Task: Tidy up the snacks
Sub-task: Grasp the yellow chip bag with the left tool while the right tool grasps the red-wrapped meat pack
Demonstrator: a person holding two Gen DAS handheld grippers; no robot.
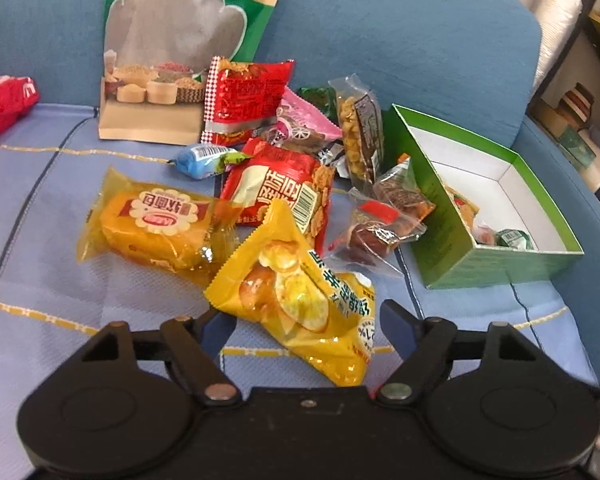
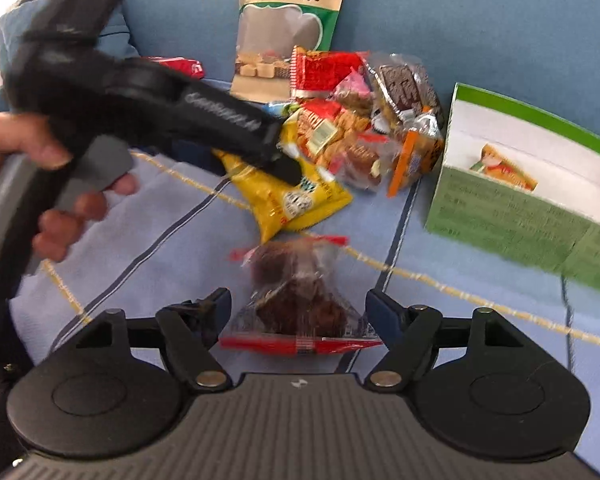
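Now yellow chip packet (image 1: 300,300) lies diagonally, near end between wide-open left hand-held gripper (image 1: 308,320), ungripped.

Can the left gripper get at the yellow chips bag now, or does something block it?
Probably yes. The left gripper is open, and the yellow chips bag lies between its fingers with nothing on top.

I record a blue sofa backrest (image 1: 400,40) running across twelve o'clock. The seat ahead of me carries a pale blue cover (image 1: 60,208) with yellow lines and dark stripes. At two o'clock a white padded roll (image 1: 558,20) stands upright, touching the sofa's edge. Shelving (image 1: 580,112) with stacked items sits just below it, contents unclear.
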